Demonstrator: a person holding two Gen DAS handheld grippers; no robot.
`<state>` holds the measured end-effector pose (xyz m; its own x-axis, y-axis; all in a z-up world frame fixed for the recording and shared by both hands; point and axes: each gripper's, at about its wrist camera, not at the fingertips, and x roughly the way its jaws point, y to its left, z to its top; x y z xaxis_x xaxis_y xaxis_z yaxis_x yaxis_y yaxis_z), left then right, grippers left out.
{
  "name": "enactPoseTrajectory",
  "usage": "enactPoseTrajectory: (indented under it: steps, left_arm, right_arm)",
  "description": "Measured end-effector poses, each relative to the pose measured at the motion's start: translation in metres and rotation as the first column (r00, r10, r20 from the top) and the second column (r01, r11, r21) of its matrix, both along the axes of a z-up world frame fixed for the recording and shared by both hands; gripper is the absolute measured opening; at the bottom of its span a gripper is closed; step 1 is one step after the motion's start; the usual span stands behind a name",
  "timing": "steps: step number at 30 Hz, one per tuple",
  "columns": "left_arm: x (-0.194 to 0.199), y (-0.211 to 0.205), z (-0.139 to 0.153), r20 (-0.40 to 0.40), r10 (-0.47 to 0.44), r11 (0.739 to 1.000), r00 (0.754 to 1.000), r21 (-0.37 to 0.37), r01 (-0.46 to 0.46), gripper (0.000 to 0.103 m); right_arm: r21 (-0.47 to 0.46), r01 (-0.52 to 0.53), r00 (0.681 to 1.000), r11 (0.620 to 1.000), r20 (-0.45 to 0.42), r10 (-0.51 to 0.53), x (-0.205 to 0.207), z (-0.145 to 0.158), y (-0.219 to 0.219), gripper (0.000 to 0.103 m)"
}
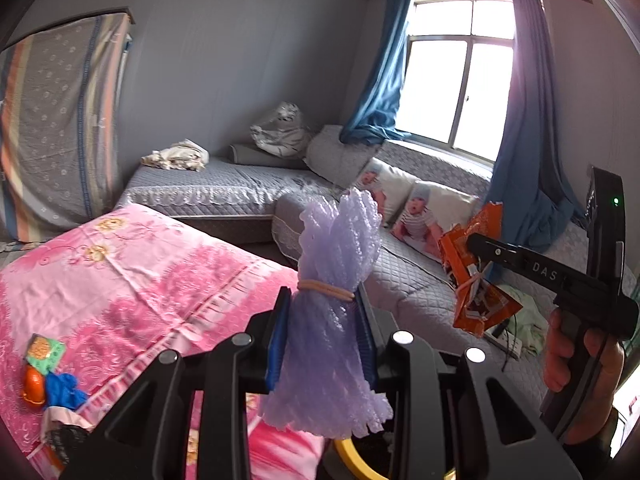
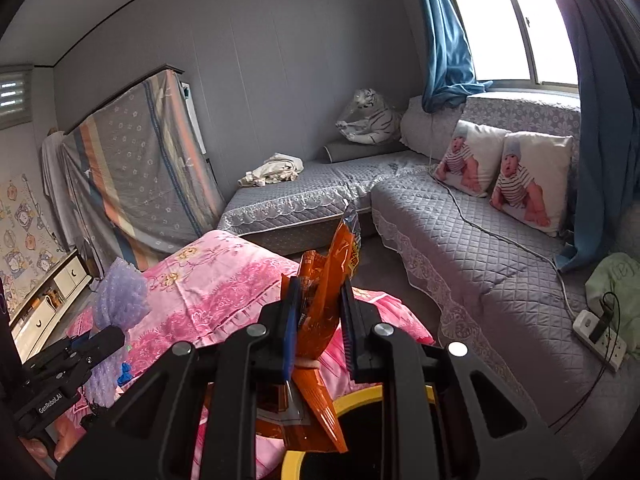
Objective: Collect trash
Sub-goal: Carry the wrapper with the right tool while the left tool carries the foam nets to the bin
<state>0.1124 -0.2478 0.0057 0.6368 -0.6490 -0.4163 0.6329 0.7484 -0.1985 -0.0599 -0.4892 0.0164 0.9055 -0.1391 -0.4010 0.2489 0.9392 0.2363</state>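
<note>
My left gripper (image 1: 323, 304) is shut on a bundle of purple bubble wrap (image 1: 336, 264) tied with a tan rubber band; the bundle stands upright between the blue pads. My right gripper (image 2: 318, 300) is shut on a crumpled orange snack wrapper (image 2: 324, 292). In the left wrist view the right gripper (image 1: 472, 242) shows at the right with the orange wrapper (image 1: 476, 280), a hand on its handle. In the right wrist view the left gripper (image 2: 86, 338) sits low at the left with the purple bundle (image 2: 120, 300). A yellow-rimmed bin (image 2: 356, 394) lies just below both grippers.
A bed with a pink floral cover (image 1: 120, 280) lies on the left, with small colourful wrappers (image 1: 44, 372) on it. A grey quilted corner sofa (image 2: 480, 248) carries two baby-print cushions (image 2: 500, 180), a power strip (image 2: 600, 336) and a green cloth (image 2: 616, 280). A window with blue curtains (image 1: 380, 72) is behind.
</note>
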Motion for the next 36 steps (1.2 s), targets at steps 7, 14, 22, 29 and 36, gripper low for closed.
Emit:
enactPoseTrajectory:
  steps: [7, 14, 22, 29, 36]
  left_arm:
    - [-0.001, -0.036, -0.032, -0.048, -0.085, 0.995, 0.995, 0.04, 0.087, 0.029]
    - [-0.001, -0.057, -0.061, -0.092, -0.133, 0.988, 0.987, 0.072, 0.14, 0.029]
    - [-0.003, -0.08, -0.091, -0.141, -0.179, 0.975, 0.974, 0.107, 0.194, 0.029]
    - [-0.005, -0.102, -0.125, -0.206, -0.211, 0.956, 0.956, 0.159, 0.246, 0.029]
    - [-0.007, -0.119, -0.153, -0.279, -0.236, 0.937, 0.931, 0.188, 0.294, 0.029]
  right_arm:
    - [0.037, 0.05, 0.997, 0.998, -0.056, -0.048, -0.007, -0.037, -0.022, 0.018]
    - [0.087, 0.083, 0.991, 0.993, -0.108, -0.073, -0.015, -0.071, -0.034, 0.018]
    - [0.098, 0.131, 0.981, 0.987, -0.159, -0.115, -0.021, -0.104, -0.043, 0.018]
    - [0.127, 0.175, 0.965, 0.976, -0.218, -0.145, -0.023, -0.141, -0.06, 0.018]
    - [0.166, 0.204, 0.95, 0.965, -0.273, -0.154, -0.025, -0.174, -0.071, 0.018]
